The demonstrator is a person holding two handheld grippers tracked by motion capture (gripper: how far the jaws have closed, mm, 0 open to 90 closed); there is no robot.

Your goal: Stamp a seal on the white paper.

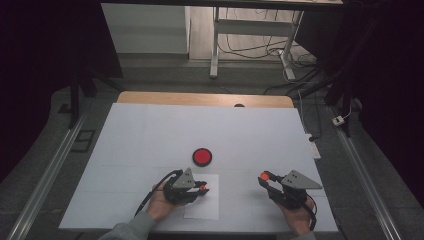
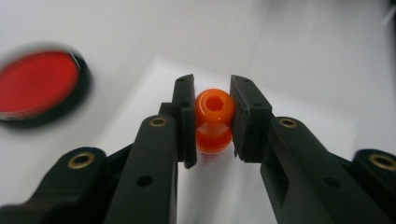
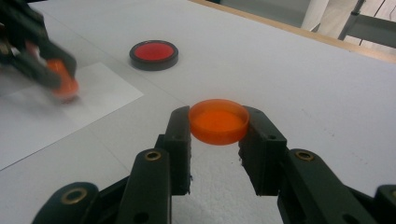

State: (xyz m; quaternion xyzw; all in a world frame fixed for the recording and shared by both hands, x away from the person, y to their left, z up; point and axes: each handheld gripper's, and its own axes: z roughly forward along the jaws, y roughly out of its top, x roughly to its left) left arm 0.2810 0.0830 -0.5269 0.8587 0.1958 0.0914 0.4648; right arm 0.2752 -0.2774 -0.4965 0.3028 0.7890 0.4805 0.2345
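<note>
My left gripper (image 1: pixel 203 188) (image 2: pixel 213 93) is shut on a small orange spool-shaped piece (image 2: pixel 214 122) with a hole in its top. It holds the piece over a white paper sheet (image 1: pixel 205 206) near the table's front edge. My right gripper (image 1: pixel 265 176) (image 3: pixel 218 116) is shut on a shallow orange round lid (image 3: pixel 218 122), held just above the table at the front right. A red disc in a black rim (image 1: pixel 202 156) (image 2: pixel 37 86) (image 3: pixel 154 53) lies on the table beyond the left gripper. The right gripper view also has the left gripper (image 3: pixel 44 70), blurred, with its orange piece (image 3: pixel 64 84).
A white sheet covers the table (image 1: pixel 150 135), with a wooden edge (image 1: pixel 200 98) at the far side. Metal rails (image 1: pixel 50 170) run along both sides on the floor. Beyond the table stand a desk frame (image 1: pixel 216 45) and loose cables (image 1: pixel 260 47).
</note>
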